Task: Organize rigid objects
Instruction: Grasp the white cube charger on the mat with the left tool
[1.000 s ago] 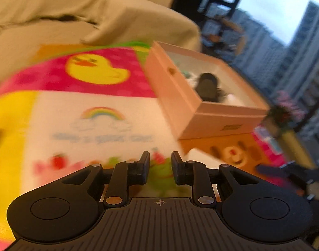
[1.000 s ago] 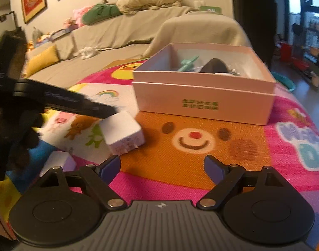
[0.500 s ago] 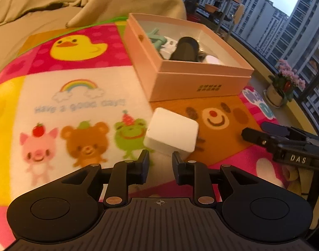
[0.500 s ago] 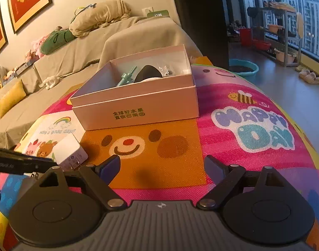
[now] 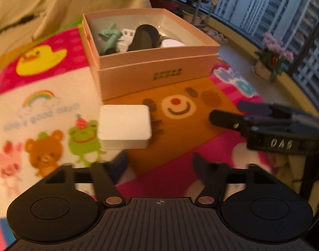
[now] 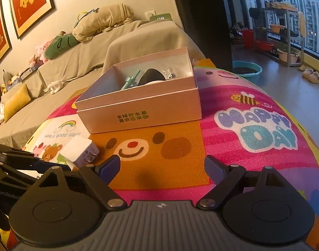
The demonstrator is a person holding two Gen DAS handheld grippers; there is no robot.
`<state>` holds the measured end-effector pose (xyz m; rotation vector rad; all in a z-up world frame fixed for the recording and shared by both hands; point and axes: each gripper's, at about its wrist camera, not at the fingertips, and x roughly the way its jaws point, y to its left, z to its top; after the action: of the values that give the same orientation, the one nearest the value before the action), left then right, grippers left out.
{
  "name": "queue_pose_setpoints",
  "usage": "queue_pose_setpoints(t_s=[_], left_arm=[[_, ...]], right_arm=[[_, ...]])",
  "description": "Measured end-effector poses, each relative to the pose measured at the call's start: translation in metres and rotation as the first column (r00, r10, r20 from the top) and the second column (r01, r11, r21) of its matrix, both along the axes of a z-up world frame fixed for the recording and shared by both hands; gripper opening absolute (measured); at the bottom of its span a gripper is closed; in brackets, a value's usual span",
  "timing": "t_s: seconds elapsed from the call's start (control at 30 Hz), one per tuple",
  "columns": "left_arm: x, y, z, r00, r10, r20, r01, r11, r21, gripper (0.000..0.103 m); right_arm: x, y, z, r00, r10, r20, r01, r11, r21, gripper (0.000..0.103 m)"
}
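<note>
I take the pink box (image 5: 157, 77) as my landmark; it sits open on the cartoon play mat (image 5: 176, 113), past the orange bear face.

Farthest left of the box, on the mat's white panel, are the printed rainbow and the row of pig, bear and frog figures. Just right of those, in front of the box's near left corner and clear of it, lies the white charger (image 5: 124, 125), flat on the mat with its prongs pointing right toward the bear face. From the right wrist view the same charger (image 6: 79, 151) shows at the lower left of the box.

My left gripper (image 5: 159, 167) hangs over the mat on the near side of the box, below the charger. Its jaws are opening, blurred in the shot, and nothing is between them; the charger lies just ahead of the left finger, not touched.

Inside the box I see a teal plastic piece (image 5: 109, 36) at the left, a white plug-like part behind it, a dark rounded object (image 5: 143, 37) in the middle and a white rounded thing to its right.

My right gripper (image 6: 162, 167) is in front of the box over the bear face, jaws spread wide and empty. In the left wrist view it reaches in right of the box.
</note>
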<state>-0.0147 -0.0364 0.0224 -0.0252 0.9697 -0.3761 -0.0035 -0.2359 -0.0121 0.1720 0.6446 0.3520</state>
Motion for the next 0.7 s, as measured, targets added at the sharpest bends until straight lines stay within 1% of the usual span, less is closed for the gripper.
queue_pose_setpoints(t_s=[0.03,0.13,0.2,0.23,0.33,0.43,0.53,0.57,0.6,0.63,0.7], left_arm=[[0.001,0.0,-0.001,1.0,0.025,-0.004,-0.025,0.999,-0.027,0.086],[0.006,0.004,-0.002,0.993,0.115,0.0,-0.114,0.989,-0.091,0.086],[0.012,0.009,0.0,0.985,0.174,-0.015,-0.174,0.974,-0.145,0.085],[0.016,0.013,0.0,0.977,0.209,-0.029,-0.211,0.962,-0.175,0.085],[0.03,0.02,0.001,0.958,0.282,-0.048,-0.286,0.936,-0.208,0.085],[0.044,0.021,0.0,0.946,0.323,-0.036,-0.324,0.926,-0.193,0.085],[0.053,0.014,-0.001,0.95,0.313,-0.001,-0.31,0.939,-0.148,0.084],[0.055,0.011,-0.001,0.953,0.303,0.017,-0.299,0.946,-0.127,0.079],[0.054,0.01,-0.001,0.955,0.294,0.036,-0.289,0.951,-0.107,0.066],[0.053,0.008,-0.001,0.958,0.279,0.064,-0.274,0.959,-0.072,0.061],[0.044,0.013,-0.001,0.972,0.214,0.099,-0.208,0.976,-0.062,0.054]], right_arm=[[0.0,-0.001,0.0,1.0,-0.003,0.0,0.003,1.0,0.004,0.088],[0.0,-0.004,0.0,1.0,-0.009,-0.002,0.009,1.0,0.023,0.088],[0.0,-0.006,-0.001,1.0,-0.013,-0.003,0.013,0.999,0.036,0.088],[0.0,-0.007,-0.001,1.0,-0.012,-0.003,0.013,0.999,0.041,0.088],[0.0,-0.009,-0.001,1.0,-0.013,-0.006,0.013,0.998,0.054,0.088],[0.0,-0.01,-0.001,1.0,-0.013,-0.007,0.013,0.998,0.065,0.088],[0.0,-0.011,-0.001,1.0,-0.013,-0.009,0.014,0.997,0.072,0.088],[0.0,-0.011,-0.002,1.0,-0.013,-0.01,0.014,0.997,0.073,0.088],[0.001,-0.011,-0.002,1.0,-0.013,-0.011,0.014,0.997,0.072,0.088],[0.001,-0.01,-0.002,1.0,-0.013,-0.012,0.014,0.997,0.071,0.088],[0.001,-0.01,-0.002,1.0,-0.015,-0.013,0.016,0.998,0.067,0.088]])
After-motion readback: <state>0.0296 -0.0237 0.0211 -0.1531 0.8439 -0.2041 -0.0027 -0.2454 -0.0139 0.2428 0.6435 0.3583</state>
